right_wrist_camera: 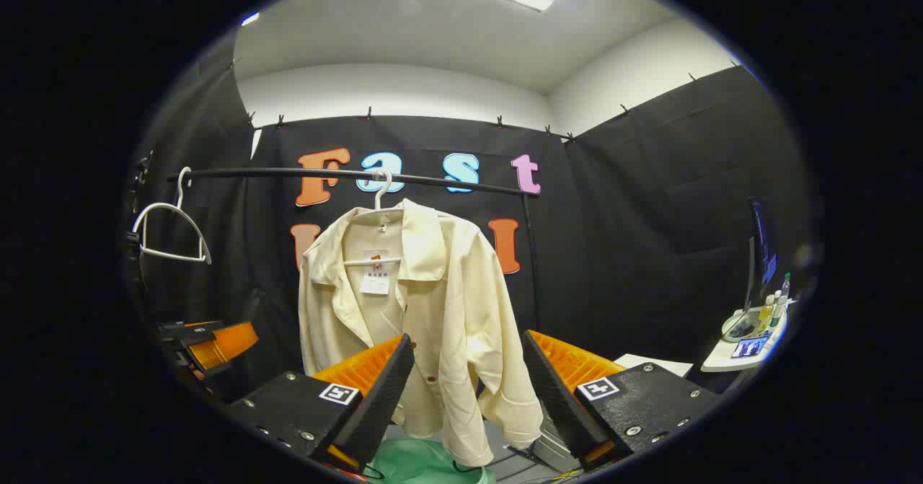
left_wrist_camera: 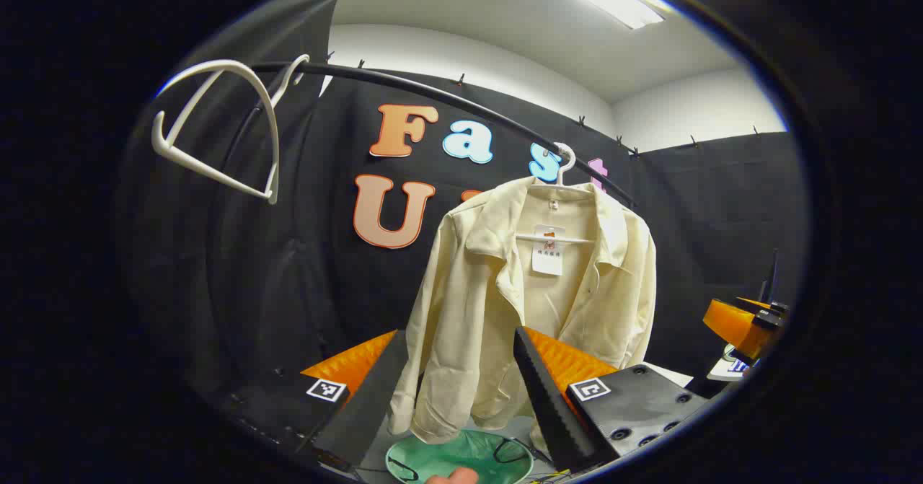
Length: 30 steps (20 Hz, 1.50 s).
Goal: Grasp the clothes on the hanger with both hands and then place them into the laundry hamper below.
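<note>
I am holding both grippers, left (left_wrist_camera: 453, 390) and right (right_wrist_camera: 467, 390), wide open and empty, level before the shirt (right_wrist_camera: 425, 304) hanging above the hamper (left_wrist_camera: 461, 456).

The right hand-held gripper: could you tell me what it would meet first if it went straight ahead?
Most likely the cream shirt on its hanger; it hangs between the open fingers, though depth is unclear.

Cream shirt (right_wrist_camera: 425, 304), white hanger (right_wrist_camera: 381, 194) (green hamper (left_wrist_camera: 461, 459)).
</note>
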Available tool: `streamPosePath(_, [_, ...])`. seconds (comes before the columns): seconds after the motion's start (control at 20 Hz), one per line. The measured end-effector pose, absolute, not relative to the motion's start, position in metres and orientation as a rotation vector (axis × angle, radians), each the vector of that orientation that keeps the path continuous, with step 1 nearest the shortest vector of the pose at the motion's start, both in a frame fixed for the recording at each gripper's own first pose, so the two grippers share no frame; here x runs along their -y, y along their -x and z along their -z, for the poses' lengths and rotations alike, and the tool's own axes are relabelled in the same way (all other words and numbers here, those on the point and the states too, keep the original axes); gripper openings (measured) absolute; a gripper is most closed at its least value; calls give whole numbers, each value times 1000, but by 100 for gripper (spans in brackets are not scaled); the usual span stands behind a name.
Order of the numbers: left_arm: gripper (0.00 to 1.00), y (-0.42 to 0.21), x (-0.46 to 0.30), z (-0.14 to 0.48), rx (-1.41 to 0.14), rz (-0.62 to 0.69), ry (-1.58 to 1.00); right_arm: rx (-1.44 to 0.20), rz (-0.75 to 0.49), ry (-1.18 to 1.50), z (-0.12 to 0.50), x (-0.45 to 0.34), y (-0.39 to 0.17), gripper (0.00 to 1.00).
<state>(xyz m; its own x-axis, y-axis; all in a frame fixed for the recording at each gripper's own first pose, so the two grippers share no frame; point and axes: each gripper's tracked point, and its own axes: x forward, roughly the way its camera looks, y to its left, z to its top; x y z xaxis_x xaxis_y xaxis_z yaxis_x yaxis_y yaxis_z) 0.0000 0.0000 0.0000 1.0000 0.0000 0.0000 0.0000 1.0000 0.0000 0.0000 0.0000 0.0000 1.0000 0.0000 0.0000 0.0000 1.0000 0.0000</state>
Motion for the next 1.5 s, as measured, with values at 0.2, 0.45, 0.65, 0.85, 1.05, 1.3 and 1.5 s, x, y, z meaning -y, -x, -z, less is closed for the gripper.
streamPosePath(0.2, [96, 2, -6, -8, 25, -23, -15, 1, -5, 3, 0, 2, 1, 94])
streamPosePath(0.45, [96, 8, -6, -14, 44, -37, -30, 6, -19, -2, -1, 1, 2, 94])
streamPosePath(0.65, [96, 13, -5, -16, 54, -35, -46, 3, -23, 4, 1, 1, 5, 94])
streamPosePath(0.85, [96, 15, -3, -16, 54, -29, -55, -2, -20, 9, 3, 4, 5, 94])
streamPosePath(1.05, [96, 14, -2, -13, 47, -25, -47, -10, -10, 10, 8, 6, 6, 94])
streamPosePath(1.3, [100, 12, -11, -12, 52, -30, -41, -33, -29, 14, 18, -6, -12, 94])
streamPosePath(1.5, [96, 3, -19, -7, 36, -9, -31, -36, -57, 23, 23, -32, -43, 94])
